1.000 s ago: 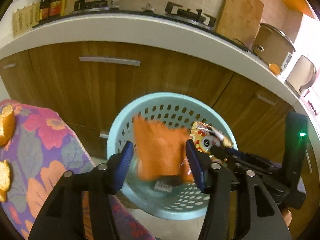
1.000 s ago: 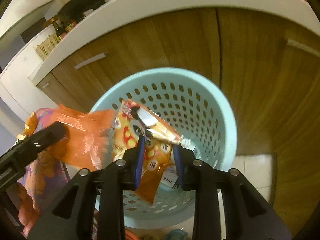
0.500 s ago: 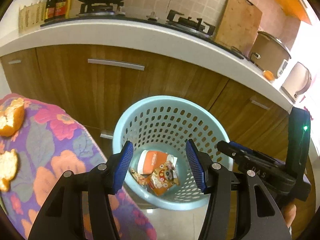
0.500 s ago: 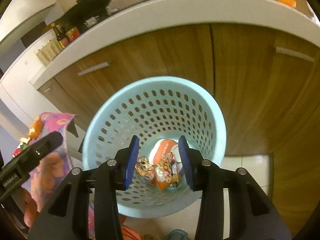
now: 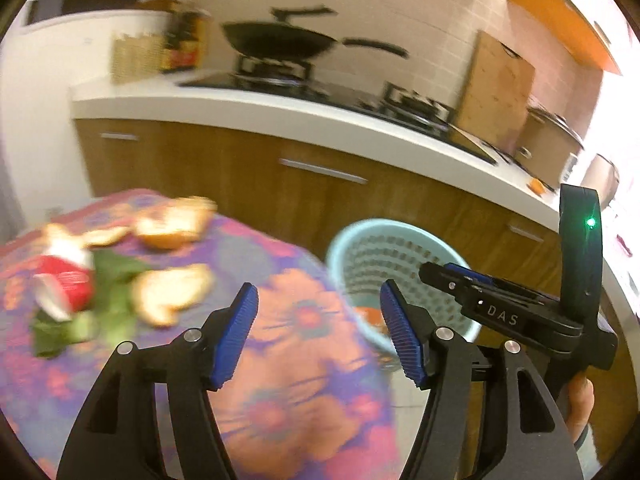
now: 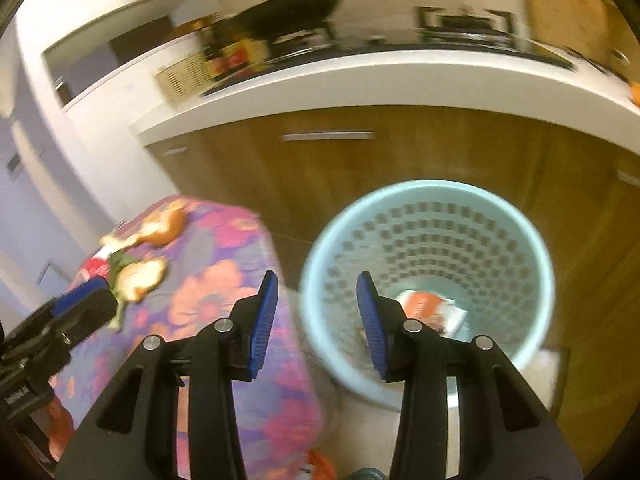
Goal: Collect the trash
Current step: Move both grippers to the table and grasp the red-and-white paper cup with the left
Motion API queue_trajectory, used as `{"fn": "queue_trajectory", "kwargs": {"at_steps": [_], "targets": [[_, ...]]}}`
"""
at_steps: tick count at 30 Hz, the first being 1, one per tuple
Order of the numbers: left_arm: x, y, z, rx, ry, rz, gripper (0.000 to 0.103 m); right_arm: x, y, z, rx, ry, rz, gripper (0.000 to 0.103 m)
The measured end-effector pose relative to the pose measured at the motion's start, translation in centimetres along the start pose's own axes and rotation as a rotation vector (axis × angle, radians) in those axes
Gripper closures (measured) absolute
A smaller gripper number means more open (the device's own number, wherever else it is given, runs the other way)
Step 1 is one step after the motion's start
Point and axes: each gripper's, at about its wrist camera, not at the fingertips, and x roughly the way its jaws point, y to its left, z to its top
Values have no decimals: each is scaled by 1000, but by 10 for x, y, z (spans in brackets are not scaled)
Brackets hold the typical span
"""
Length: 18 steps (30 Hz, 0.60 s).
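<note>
Two snack wrappers, gripped a second ago above the pale blue perforated basket, are now seen lying at its bottom, so that part of the collection is judged done. Both grippers have been swung left toward the flowered tablecloth. The left gripper is caught with its jaws opening and nothing between them; the right gripper is held partly open, also empty. Orange peels, a red packet and green scraps remain on the cloth at far left. Motion blur leaves the red packet hard to identify, and the basket's contents are partly hidden by the right gripper's finger.
</note>
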Motion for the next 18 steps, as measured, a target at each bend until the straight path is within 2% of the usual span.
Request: {"fn": "queue_trajectory", "kwargs": {"at_steps": [4,10,14,18], "targets": [[-37,47,-3,-52,-50,90,40,12,54,-2,-92,19,46,65],[-69,116,-2,-167,-90,172,33,30,116,-6,-209,34,92,65],[-78,161,5,-248,-99,184,32,44,144,-4,-256,48,111,65],[-65,201,14,-308,-47,153,32,62,161,-3,-282,76,123,65]]}}
